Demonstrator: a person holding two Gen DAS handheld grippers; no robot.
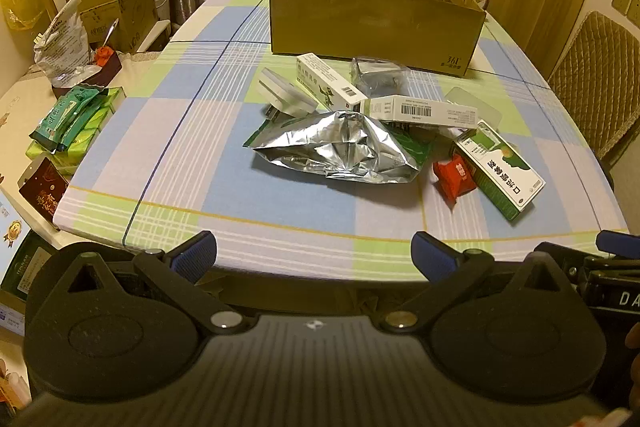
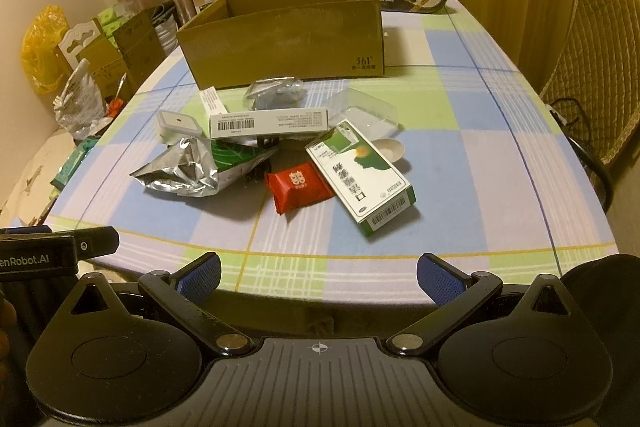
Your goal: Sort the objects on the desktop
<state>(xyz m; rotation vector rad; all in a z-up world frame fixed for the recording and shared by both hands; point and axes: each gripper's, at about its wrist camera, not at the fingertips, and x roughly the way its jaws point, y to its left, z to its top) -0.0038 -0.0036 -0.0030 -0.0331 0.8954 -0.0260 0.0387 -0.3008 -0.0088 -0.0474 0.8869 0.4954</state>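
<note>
Checked cloth in blue, green and lilac squares covered the table (image 1: pixel 168 147), with pleated curtains behind and a quilted chair back at the right edge.

Open cardboard box (image 2: pixel 288 39): plain brown, rectangular, matte, standing at the far middle of the table; its inside was hidden by the near wall.

Cluster just in front of the box:
- crumpled silver foil bag (image 1: pixel 340 151), creased and shiny, green printed face partly tucked under;
- long white carton (image 2: pixel 268 123) with barcode, lying across the foil bag's far edge;
- second white carton (image 1: pixel 326 81), tilted, its lower end covered by the first;
- green-and-white medicine box (image 2: pixel 360 175), flat, nearest the right side;
- red sealed packet (image 2: pixel 298 189), glossy, touching the green-and-white box;
- small white square case (image 2: pixel 178 125), rounded corners;
- clear plastic lid (image 2: pixel 360 107), outline faint;
- clear pouch (image 2: pixel 276 93) with dark contents too blurred to name.

Left gripper (image 1: pixel 314 255): blue ribbed pads spread wide apart, empty, held over the near table edge.
Right gripper (image 2: pixel 318 277): pads likewise splayed, nothing between them, at the near edge.
</note>
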